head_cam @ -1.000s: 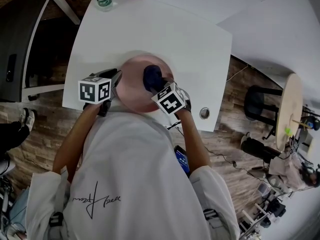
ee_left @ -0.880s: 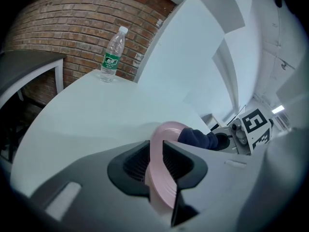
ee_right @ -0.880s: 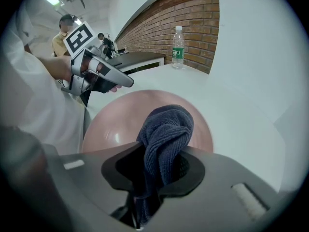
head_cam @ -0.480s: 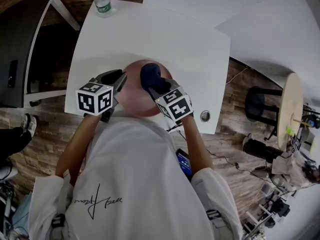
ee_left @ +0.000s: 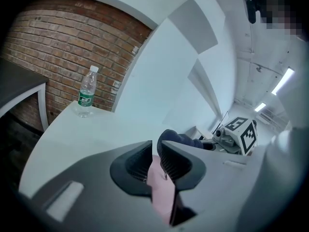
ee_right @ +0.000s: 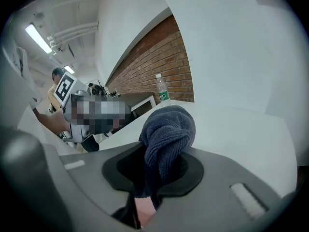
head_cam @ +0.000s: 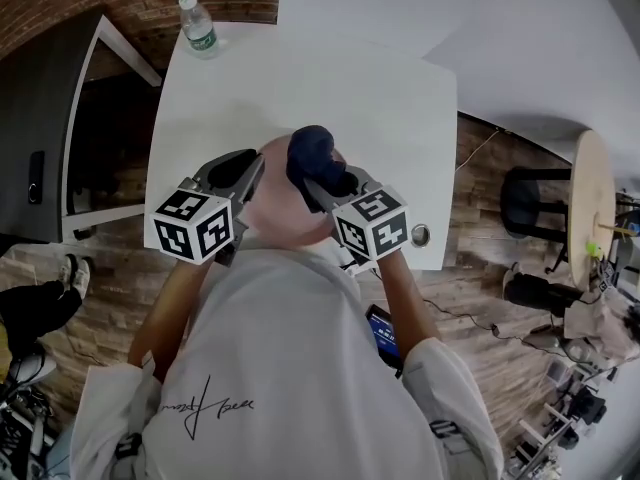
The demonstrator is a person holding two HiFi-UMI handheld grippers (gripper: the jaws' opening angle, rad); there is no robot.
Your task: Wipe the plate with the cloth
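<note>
Two grips: left tool [ee_left: 154, 162] pinches plate [ee_left: 162, 197], right tool [ee_right: 155, 170] cloth [ee_right: 169, 129], moved to far rim.

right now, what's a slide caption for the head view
Over a white table, left tongs grip the rim of the pink plate while right tongs hold a blue cloth at its far edge.

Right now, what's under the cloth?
The pink plate, its rim clamped in the left gripper. The dark blue cloth, held by the right gripper, hides the plate's surface directly beneath it.
</note>
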